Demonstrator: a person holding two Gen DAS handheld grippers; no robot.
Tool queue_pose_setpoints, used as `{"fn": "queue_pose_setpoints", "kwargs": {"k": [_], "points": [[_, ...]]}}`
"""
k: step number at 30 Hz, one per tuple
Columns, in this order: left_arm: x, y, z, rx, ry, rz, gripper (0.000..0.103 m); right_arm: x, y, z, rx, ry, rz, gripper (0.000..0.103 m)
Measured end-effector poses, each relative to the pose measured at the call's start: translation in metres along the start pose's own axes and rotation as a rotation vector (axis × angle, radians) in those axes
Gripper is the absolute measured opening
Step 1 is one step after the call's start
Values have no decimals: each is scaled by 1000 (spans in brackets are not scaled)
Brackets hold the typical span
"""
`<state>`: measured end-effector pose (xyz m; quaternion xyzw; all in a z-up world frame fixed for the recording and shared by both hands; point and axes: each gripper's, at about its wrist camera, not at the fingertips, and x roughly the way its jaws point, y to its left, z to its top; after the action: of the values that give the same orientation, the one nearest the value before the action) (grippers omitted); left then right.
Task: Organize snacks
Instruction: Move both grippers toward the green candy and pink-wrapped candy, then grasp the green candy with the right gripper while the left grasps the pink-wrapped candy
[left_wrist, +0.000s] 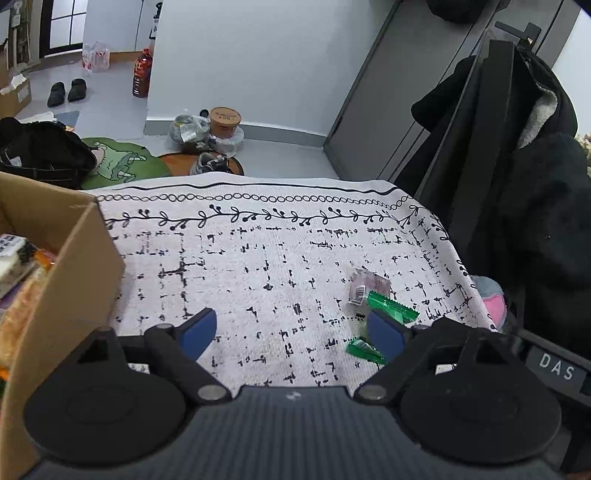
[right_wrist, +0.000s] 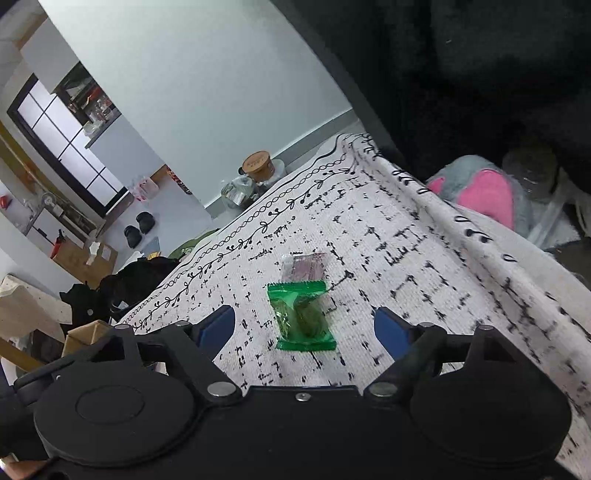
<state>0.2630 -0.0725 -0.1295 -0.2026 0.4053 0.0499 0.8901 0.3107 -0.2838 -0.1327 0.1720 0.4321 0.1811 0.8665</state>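
Note:
A green wrapped snack (right_wrist: 302, 319) lies on the patterned cloth (right_wrist: 424, 266), between the blue fingertips of my open right gripper (right_wrist: 304, 328). A purple-and-clear wrapped snack (right_wrist: 306, 266) lies just beyond it. In the left wrist view, the purple snack (left_wrist: 367, 286), a green snack (left_wrist: 392, 310) and another green snack (left_wrist: 364, 349) lie at the right, partly hidden behind the right finger of my open, empty left gripper (left_wrist: 293, 330). A cardboard box (left_wrist: 62, 266) holding several snacks stands at the left.
The cloth (left_wrist: 258, 266) covers the table. A black coat (left_wrist: 535, 177) hangs over a chair at the right. A pink and grey plush (right_wrist: 480, 195) sits past the cloth's right edge. Bags, a jar and shoes lie on the floor beyond.

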Motion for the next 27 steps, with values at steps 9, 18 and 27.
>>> {"fn": "queue_pose_setpoints", "kwargs": {"k": [9,18,27], "points": [[31,9,6,-35,37,-11,69,33,-1,1,-27,25,7,73],[51,4,10,-23,49,-24,67,51,-8,-5,-35,61,12,49],[59,-15,10,3,60,-47,67,38,-17,-1,-26,29,16,27]]}}
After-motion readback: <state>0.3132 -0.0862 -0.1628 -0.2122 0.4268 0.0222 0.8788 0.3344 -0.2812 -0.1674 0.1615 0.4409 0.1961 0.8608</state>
